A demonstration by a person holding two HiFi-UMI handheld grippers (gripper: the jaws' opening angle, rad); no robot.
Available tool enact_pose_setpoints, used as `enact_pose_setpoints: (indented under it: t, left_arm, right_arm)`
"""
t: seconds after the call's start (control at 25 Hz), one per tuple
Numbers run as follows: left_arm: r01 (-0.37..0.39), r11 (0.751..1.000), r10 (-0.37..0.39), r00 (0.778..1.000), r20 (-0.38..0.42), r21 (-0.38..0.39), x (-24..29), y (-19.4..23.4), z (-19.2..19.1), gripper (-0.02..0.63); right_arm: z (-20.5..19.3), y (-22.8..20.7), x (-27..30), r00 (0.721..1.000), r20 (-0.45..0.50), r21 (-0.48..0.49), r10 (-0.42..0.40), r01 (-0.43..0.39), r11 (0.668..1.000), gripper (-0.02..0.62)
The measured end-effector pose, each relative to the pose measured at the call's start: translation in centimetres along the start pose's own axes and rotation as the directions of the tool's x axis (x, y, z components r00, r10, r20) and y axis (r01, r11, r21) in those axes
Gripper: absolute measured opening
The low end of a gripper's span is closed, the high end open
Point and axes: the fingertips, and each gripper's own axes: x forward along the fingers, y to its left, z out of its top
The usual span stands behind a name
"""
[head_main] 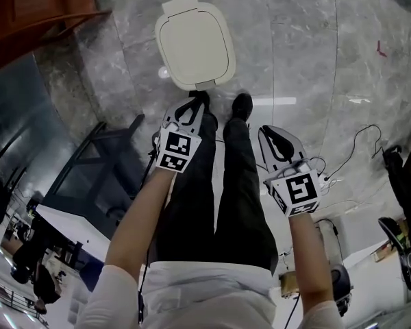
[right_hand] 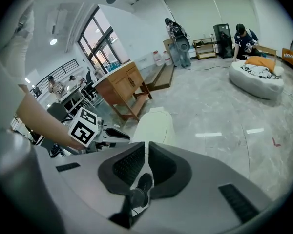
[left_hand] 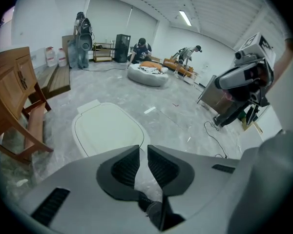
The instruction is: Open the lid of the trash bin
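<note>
Bin [head_main: 194, 41] stands on the grey marble floor [head_main: 301, 53] just ahead of the person's feet, with its cream lid [left_hand: 105, 128] down flat.

Nearest, two bare forearms reach forward from white sleeves. The left gripper [head_main: 197, 101] hangs over the left leg, its tips pointing at the near edge of the bin and apart from it. Its jaws are drawn together to a thin slit with nothing in them. The right gripper [head_main: 270, 137] is held lower and off to the right of the dark trousers [head_main: 240, 184], well apart from the bin. Its jaws are likewise closed and empty. One black shoe [head_main: 241, 105] shows just short of the bin.

A dark metal frame [head_main: 103, 149] stands to the left of the person, and a wooden cabinet [left_hand: 14, 96] is beyond it beside the bin. A thin cable [head_main: 359, 146] trails over the floor to the right. Far across the room lies a pale beanbag [left_hand: 147, 74], with people [left_hand: 139, 50] crouched behind it.
</note>
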Motion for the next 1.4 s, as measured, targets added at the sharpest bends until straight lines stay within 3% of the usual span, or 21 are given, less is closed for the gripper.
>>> enact_pose_setpoints:
  t: [0.28, 0.52, 0.8, 1.16, 1.4]
  left_arm:
    - [-0.044, 0.999, 0.046, 0.996, -0.08, 0.024, 4.2, 1.6, -1.9, 0.043]
    - [-0.067, 0.998, 0.069, 0.987, -0.144, 0.015, 6.5, 1.7, -3.6, 0.081]
    - [-0.117, 0.993, 0.115, 0.968, -0.224, 0.004, 8.2, 2.4, -5.6, 0.081]
    - [-0.247, 0.966, 0.257, 0.941, -0.221, 0.074, 8.7, 2.1, -6.0, 0.086]
    - [-0.222, 0.975, 0.221, 0.946, -0.237, 0.022, 8.9, 2.1, -5.8, 0.087]
  right_arm:
    - [-1.7, -0.9, 1.3, 1.0, -0.014, 0.045, -0.011, 0.012, 0.999, 0.035]
    - [-2.5, -2.0, 1.7, 1.0, -0.012, 0.064, -0.019, 0.019, 0.998, 0.034]
    - [-3.8, -3.1, 1.7, 0.999, -0.019, 0.106, -0.037, 0.039, 0.994, 0.035]
    - [-4.5, -2.9, 2.2, 0.999, -0.004, 0.136, -0.036, 0.036, 0.99, 0.035]
    - [-4.7, -2.5, 2.3, 0.999, -0.008, 0.135, -0.04, 0.041, 0.99, 0.035]
